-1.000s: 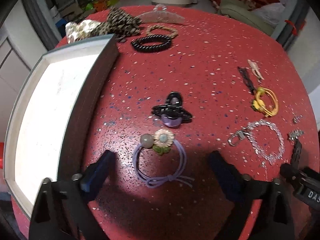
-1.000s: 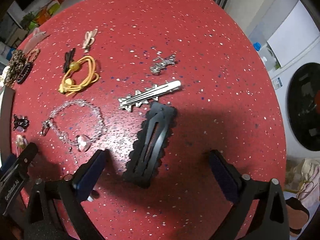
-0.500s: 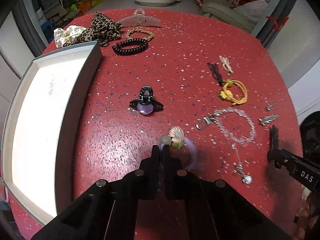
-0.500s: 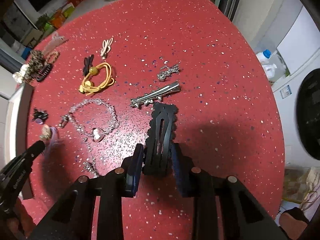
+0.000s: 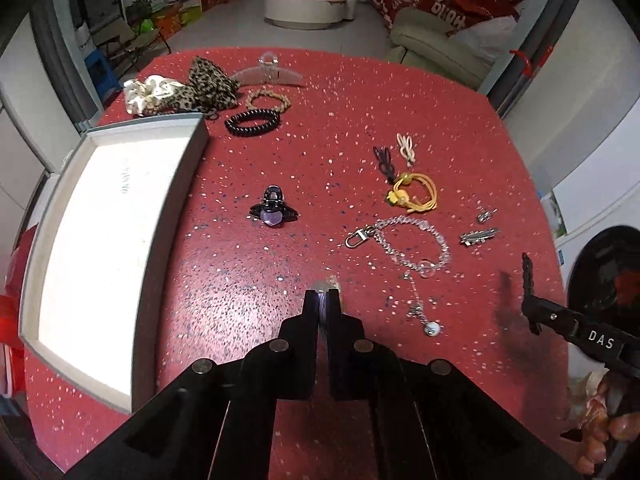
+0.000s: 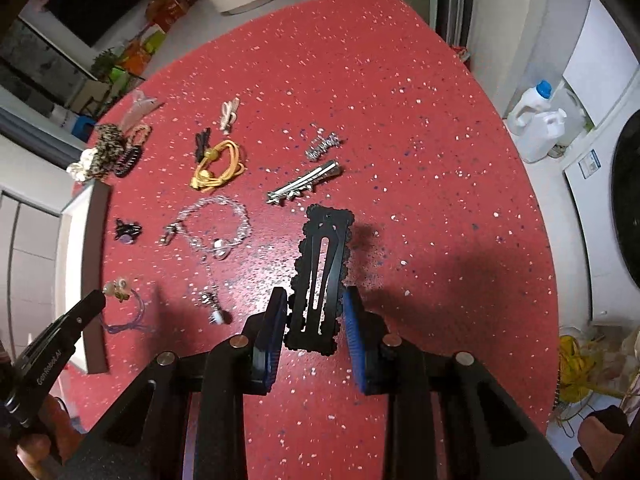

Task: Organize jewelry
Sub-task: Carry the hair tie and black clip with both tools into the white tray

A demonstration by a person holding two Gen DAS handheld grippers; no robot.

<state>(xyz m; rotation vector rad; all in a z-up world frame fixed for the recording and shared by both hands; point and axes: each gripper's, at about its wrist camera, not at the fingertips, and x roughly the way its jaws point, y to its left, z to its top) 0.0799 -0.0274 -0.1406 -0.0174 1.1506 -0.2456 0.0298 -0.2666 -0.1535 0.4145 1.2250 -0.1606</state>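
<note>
My left gripper (image 5: pixel 322 295) is shut on the purple hair tie; only its flower charm (image 5: pixel 329 282) peeks past the tips. In the right wrist view the same tie (image 6: pixel 120 292) hangs from the left gripper (image 6: pixel 96 302), its purple cord trailing over the red table (image 6: pixel 420 160). My right gripper (image 6: pixel 316 300) is shut on the lower end of a black scalloped snap clip (image 6: pixel 324 248), held just above the table with its shadow to the right. The left wrist view shows that clip (image 5: pixel 528 276) edge-on in the right gripper (image 5: pixel 534 308).
A grey box with a white lining (image 5: pixel 176 216) lies at the table's left. On the table lie a black claw clip with a purple heart (image 5: pixel 273 210), a yellow hair tie (image 5: pixel 414 198), a crystal chain (image 5: pixel 408 244), silver clips (image 5: pixel 478 236), a black coil tie (image 5: pixel 252 120) and scrunchies (image 5: pixel 208 84).
Both grippers were open over their items. The left shut on the purple tie, the right on the black clip. Both have since risen, lifting the items off the table.
</note>
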